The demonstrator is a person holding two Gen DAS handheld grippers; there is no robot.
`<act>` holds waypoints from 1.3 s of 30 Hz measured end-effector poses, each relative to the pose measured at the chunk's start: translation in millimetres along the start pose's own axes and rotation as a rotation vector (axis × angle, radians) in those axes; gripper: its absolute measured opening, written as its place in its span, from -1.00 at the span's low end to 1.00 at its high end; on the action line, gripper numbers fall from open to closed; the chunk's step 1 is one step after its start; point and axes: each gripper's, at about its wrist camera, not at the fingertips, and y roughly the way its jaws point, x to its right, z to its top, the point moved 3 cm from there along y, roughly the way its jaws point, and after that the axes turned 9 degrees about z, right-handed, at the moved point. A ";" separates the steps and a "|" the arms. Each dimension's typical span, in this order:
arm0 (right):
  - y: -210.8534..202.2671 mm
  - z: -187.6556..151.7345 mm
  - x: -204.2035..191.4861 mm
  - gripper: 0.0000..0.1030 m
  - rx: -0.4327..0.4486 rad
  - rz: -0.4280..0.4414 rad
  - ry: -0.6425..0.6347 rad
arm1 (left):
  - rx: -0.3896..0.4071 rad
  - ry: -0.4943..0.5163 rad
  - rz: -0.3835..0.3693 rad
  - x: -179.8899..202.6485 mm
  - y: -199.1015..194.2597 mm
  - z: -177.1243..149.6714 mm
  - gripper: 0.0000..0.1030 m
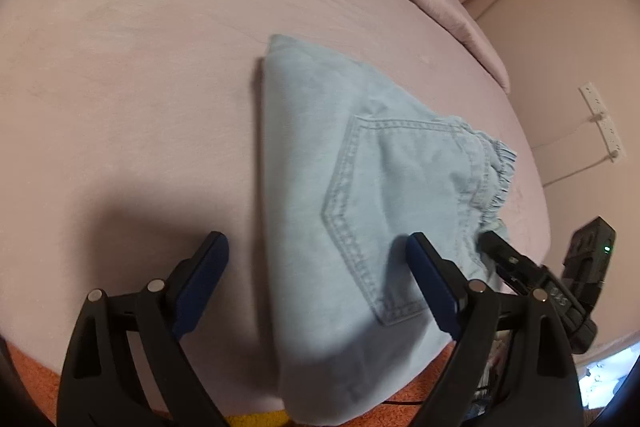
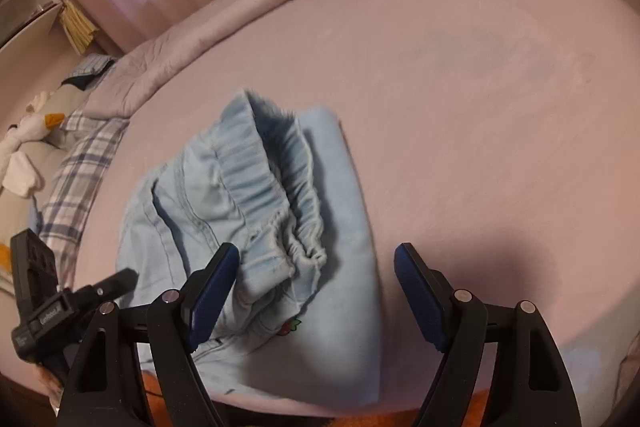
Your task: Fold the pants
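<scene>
The pants (image 1: 360,187), pale blue denim, lie folded into a compact bundle on the pink sheet of the bed (image 1: 140,87), close to its near edge. From the left wrist view a stitched back pocket (image 1: 400,211) faces up, and the gathered elastic waistband (image 1: 496,183) runs along the bundle's right side. From the right wrist view that waistband (image 2: 280,187) stands ruffled and partly open on top of the folded legs, and a small red and green motif (image 2: 289,327) shows on the fabric near the bottom.

The left gripper (image 1: 316,251) hangs over the near part of the bundle with its jaws spread wide; one blue-padded finger sits over bare sheet to the left of the denim, the other over the pocket corner. Nothing is clamped between them.

The right gripper (image 2: 316,263) also stands with its jaws wide apart. Its left finger lies over the denim just below the waistband, its right finger over bare sheet beyond the bundle's edge, and the pads press on nothing. It also shows at the right edge of the left wrist view.

A quilted pink cover (image 2: 248,11) is pushed up along the far side of the bed. At the left of the right wrist view a plaid pillow (image 2: 80,167) and a white plush toy (image 2: 28,139) sit near the bed's side. A white power strip (image 1: 602,123) hangs on the wall at the right.
</scene>
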 end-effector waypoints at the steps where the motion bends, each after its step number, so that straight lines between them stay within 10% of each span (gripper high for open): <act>1: 2.4 -0.2 -0.7 0.54 -0.001 0.005 -0.005 | -0.010 -0.005 -0.022 2.3 2.4 0.8 0.71; 15: 12.7 5.3 -45.6 -0.25 -0.004 -0.027 -0.154 | 0.055 0.043 -0.036 26.3 -14.5 3.8 -0.46; 28: 7.2 60.2 -114.9 -0.29 0.115 0.103 -0.290 | 0.266 0.095 0.039 11.5 -59.1 67.9 -0.47; 39: 88.1 60.1 -99.8 -0.29 -0.031 -0.039 -0.240 | 0.103 0.039 0.201 -30.9 15.6 74.0 -0.12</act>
